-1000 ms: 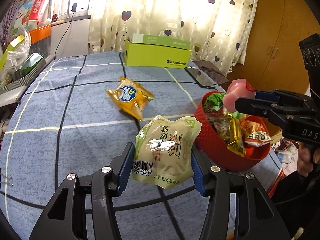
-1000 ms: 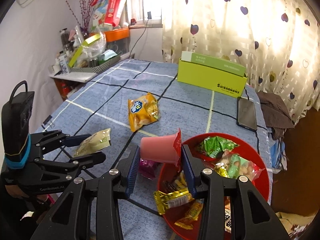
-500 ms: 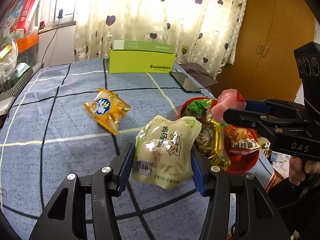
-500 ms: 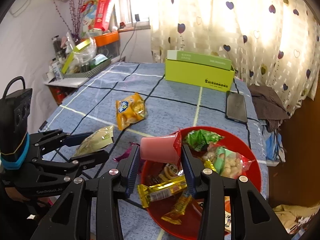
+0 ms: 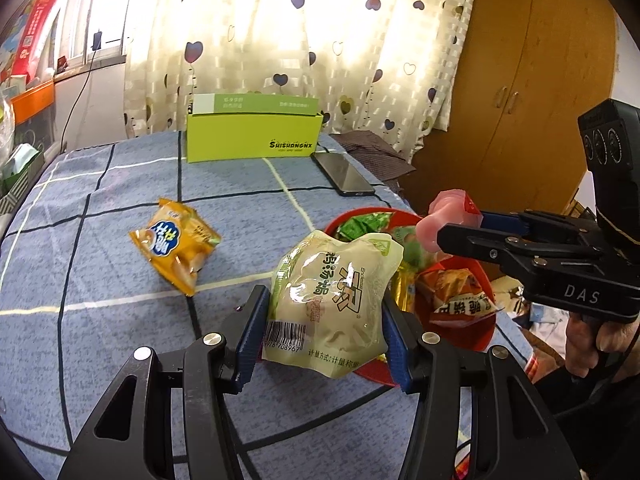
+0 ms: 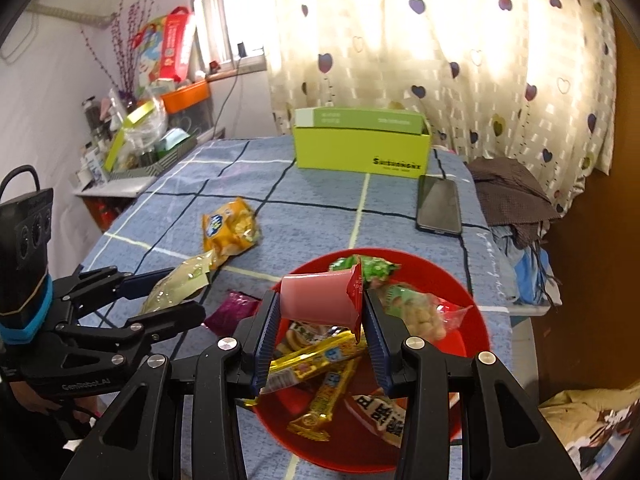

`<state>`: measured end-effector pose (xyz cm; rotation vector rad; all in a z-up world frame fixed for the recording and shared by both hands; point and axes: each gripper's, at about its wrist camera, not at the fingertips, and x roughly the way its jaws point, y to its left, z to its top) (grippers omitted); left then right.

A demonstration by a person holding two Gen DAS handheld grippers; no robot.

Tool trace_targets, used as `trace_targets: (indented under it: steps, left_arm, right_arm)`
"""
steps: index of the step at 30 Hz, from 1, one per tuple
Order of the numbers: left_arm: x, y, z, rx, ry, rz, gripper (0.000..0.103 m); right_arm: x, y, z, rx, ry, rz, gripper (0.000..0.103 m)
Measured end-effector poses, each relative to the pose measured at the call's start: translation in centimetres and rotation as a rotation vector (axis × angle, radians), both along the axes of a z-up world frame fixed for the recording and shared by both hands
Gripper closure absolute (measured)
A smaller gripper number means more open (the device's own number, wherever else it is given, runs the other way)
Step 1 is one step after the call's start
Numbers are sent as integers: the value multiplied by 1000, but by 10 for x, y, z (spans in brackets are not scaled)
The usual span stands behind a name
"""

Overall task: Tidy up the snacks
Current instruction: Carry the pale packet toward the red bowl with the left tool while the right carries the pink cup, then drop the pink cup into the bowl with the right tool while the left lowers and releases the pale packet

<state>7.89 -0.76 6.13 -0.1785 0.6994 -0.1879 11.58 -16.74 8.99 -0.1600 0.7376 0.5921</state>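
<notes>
My left gripper [image 5: 322, 316] is shut on a pale green snack pouch [image 5: 332, 300] and holds it above the table, just left of the red bowl [image 5: 476, 332]. My right gripper [image 6: 320, 316] is shut on a pink jelly cup [image 6: 316, 300], lying sideways, above the red bowl [image 6: 476, 320], which holds several snack packets. The cup also shows in the left wrist view [image 5: 444, 220]. The pouch shows in the right wrist view [image 6: 176, 284]. An orange snack bag [image 5: 174, 240] lies on the blue checked cloth, seen too in the right wrist view [image 6: 230, 228].
A green box [image 5: 254, 136] stands at the table's far edge, with a black phone [image 5: 342, 174] beside it. A purple wrapper [image 6: 232, 312] lies left of the bowl. A cluttered shelf [image 6: 136, 148] is at the left, a wooden cabinet [image 5: 532, 92] at the right.
Both grippers have risen and moved further over the bowl, which sits lower and nearer in the views. Each keeps its hold.
</notes>
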Motion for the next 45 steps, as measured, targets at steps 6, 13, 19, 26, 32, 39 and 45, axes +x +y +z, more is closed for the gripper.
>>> trace_targets:
  steps: [6,13,19,26,32,39,45]
  left_arm:
    - [5,-8,1,0,0,-16,49]
    - [7,-11,0,2,3,-25,49]
    - [11,-12,-3,0,13,-27,49]
    - [18,-22,-6,6,24,-51,49]
    - [27,-28,-8,8,36,-65,49]
    - [32,-38,-12,11,45,-88,49]
    - [38,-44,-16,7,63,-92,49]
  right_arm:
    - [4,-15,-4,3,23,-20,64]
    - [1,-17,-18,-46,62,14,64]
    - [-1,-17,-37,-96,116,43,63]
    - [-2,-15,-43,-109,144,75,63]
    - [-3,-13,-43,-110,144,89,63]
    - [-3,-14,-39,-97,125,83,63]
    - [0,-17,-36,-80,116,62,63]
